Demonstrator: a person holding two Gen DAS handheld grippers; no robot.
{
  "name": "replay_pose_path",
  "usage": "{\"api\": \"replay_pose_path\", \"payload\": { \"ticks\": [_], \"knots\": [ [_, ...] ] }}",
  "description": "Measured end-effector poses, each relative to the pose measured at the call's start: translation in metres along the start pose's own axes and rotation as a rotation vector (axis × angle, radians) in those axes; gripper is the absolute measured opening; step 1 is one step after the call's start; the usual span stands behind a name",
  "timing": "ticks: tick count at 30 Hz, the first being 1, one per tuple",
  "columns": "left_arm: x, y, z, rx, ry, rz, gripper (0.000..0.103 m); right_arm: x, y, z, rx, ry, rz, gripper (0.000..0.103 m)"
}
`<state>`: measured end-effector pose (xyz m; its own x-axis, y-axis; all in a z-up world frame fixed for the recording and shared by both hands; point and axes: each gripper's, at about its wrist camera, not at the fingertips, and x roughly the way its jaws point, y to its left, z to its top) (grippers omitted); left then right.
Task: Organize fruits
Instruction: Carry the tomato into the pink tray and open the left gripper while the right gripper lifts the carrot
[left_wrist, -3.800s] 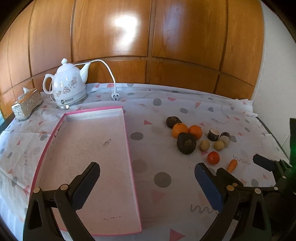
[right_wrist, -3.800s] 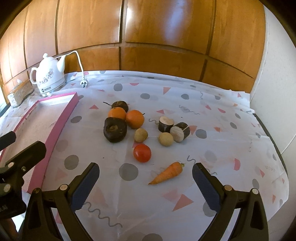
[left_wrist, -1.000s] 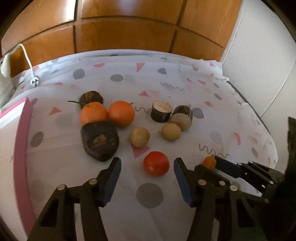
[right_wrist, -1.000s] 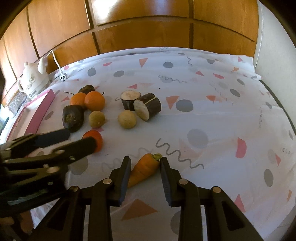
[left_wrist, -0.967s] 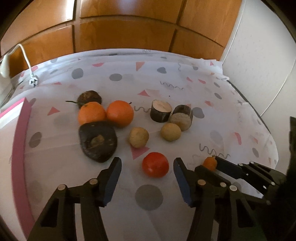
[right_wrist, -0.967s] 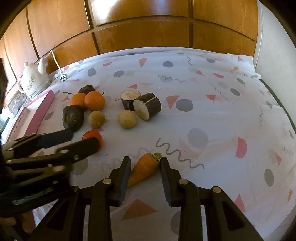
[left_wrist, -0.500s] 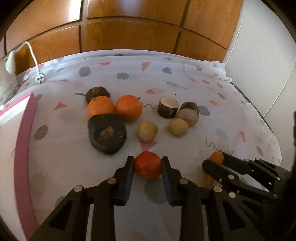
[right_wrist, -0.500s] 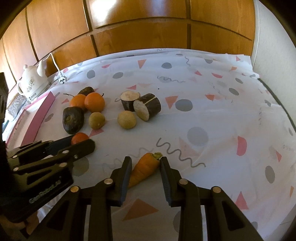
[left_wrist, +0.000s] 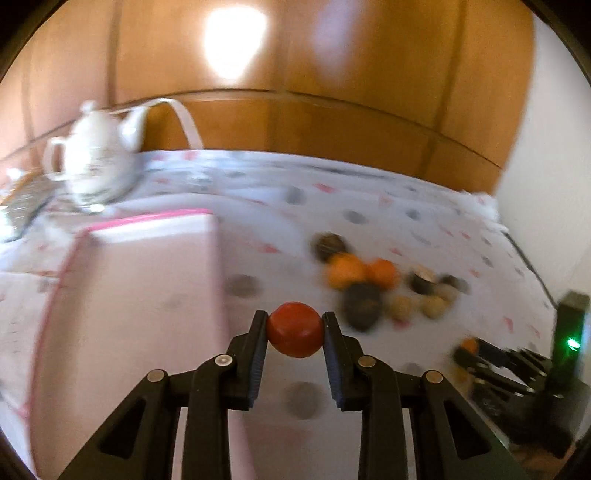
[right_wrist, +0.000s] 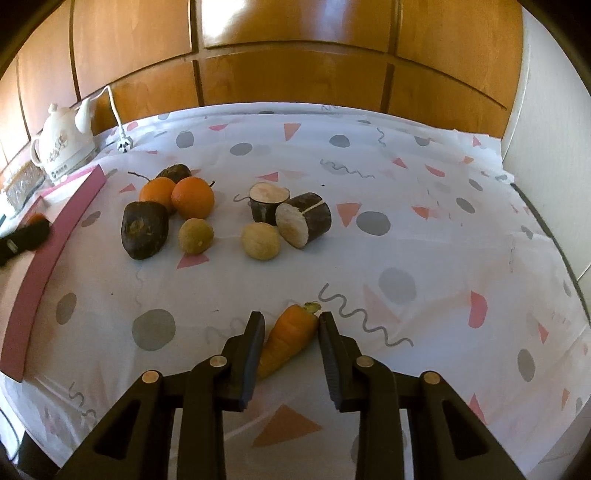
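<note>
My left gripper (left_wrist: 294, 325) is shut on a red tomato (left_wrist: 294, 334) and holds it above the cloth, just right of the pink tray (left_wrist: 129, 295). My right gripper (right_wrist: 290, 325) is shut on an orange carrot (right_wrist: 288, 339) that lies on the cloth. The other pieces lie in a group: two oranges (right_wrist: 177, 195), a dark fruit (right_wrist: 144, 229), two tan round ones (right_wrist: 260, 240), two dark cut chunks (right_wrist: 303, 219). The left gripper's tip (right_wrist: 26, 232) shows in the right wrist view, over the tray.
A white teapot (left_wrist: 92, 170) with a cord and a silver box (right_wrist: 18, 184) stand at the back left by the wooden wall. The patterned cloth (right_wrist: 406, 221) ends at a white wall on the right. The tray's pink rim (right_wrist: 55, 236) runs along the left.
My left gripper has lifted the tomato off the cloth and swung left toward the tray. The right gripper stays around the carrot on the cloth.
</note>
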<state>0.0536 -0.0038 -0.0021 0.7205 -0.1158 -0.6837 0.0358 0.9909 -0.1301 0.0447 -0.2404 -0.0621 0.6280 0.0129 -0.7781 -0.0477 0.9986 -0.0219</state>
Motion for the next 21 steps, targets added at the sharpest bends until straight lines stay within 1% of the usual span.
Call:
{"api": "replay_pose_path", "payload": {
  "ticks": [3, 6, 7, 10, 11, 13, 14, 15, 19, 21],
  "knots": [
    [0.001, 0.032, 0.001, -0.054, 0.0, 0.087, 0.029, 0.001, 0.002, 0.001, -0.018, 0.006, -0.007, 0.03],
    [0.008, 0.066, -0.003, -0.128, 0.026, 0.167, 0.029, 0.003, 0.006, 0.005, -0.065, 0.028, -0.021, 0.029],
    [0.011, 0.073, -0.005, -0.142, 0.035, 0.184, 0.029, 0.003, 0.008, 0.007, -0.082, 0.036, -0.026, 0.025],
    [0.016, 0.093, -0.012, -0.173, 0.072, 0.225, 0.03, 0.006, 0.015, 0.011, -0.132, 0.064, -0.048, 0.025],
    [0.016, 0.098, -0.014, -0.186, 0.078, 0.229, 0.03, 0.007, 0.017, 0.012, -0.149, 0.069, -0.057, 0.025],
    [0.013, 0.103, -0.019, -0.181, 0.081, 0.238, 0.037, 0.007, 0.02, 0.012, -0.161, 0.077, -0.074, 0.025],
    [0.011, 0.105, -0.021, -0.188, 0.076, 0.242, 0.048, 0.007, 0.021, 0.013, -0.161, 0.08, -0.082, 0.025],
    [0.008, 0.105, -0.022, -0.198, 0.068, 0.239, 0.052, 0.008, 0.022, 0.013, -0.16, 0.082, -0.089, 0.025],
    [-0.003, 0.103, -0.025, -0.187, 0.057, 0.234, 0.052, 0.008, 0.025, 0.015, -0.166, 0.091, -0.105, 0.024],
    [-0.008, 0.104, -0.025, -0.202, 0.053, 0.229, 0.052, 0.01, 0.025, 0.018, -0.173, 0.096, -0.106, 0.024]
  ]
}}
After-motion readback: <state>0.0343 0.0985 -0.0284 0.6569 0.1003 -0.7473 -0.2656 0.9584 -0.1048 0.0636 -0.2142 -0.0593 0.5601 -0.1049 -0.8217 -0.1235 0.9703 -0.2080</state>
